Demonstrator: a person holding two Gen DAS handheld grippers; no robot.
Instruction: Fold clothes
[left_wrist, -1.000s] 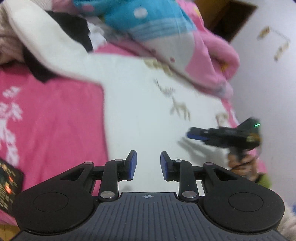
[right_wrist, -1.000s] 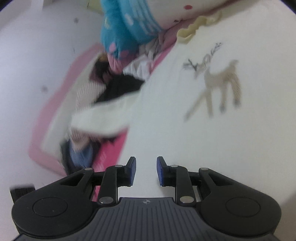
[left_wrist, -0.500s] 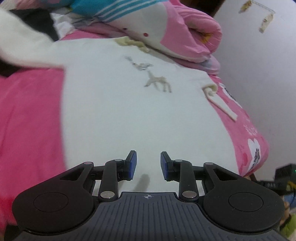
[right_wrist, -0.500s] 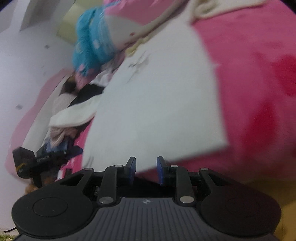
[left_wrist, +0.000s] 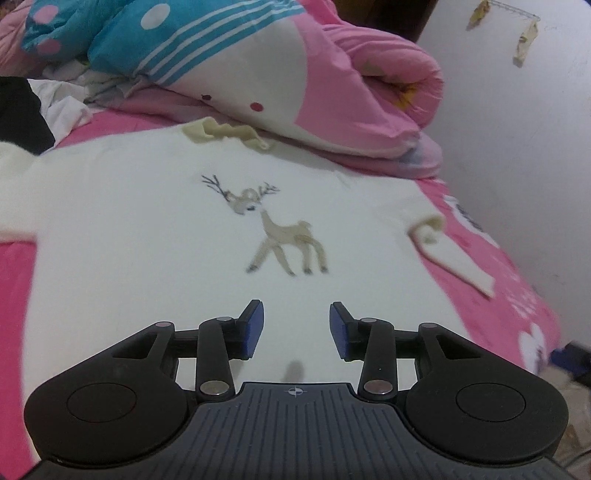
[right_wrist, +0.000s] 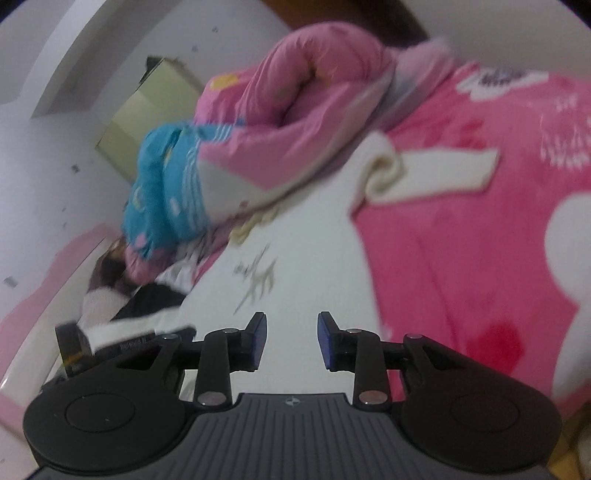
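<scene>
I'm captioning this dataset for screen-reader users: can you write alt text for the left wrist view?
A white sweater with a deer design lies spread flat on a pink bed cover, a rolled quilt behind it. The left gripper hovers over the hem, jaws opening, nothing between them.

A home bedroom: pink bedspread (left_wrist: 14, 295), rolled quilt (left_wrist: 369, 74), strewn clothes (left_wrist: 55, 99).

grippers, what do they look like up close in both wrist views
Both match. The left gripper and right gripper each have two black fingers with blue pads, silver pivot pins, round black side housings and a ribbed grey body with a small crosshair mark.
</scene>
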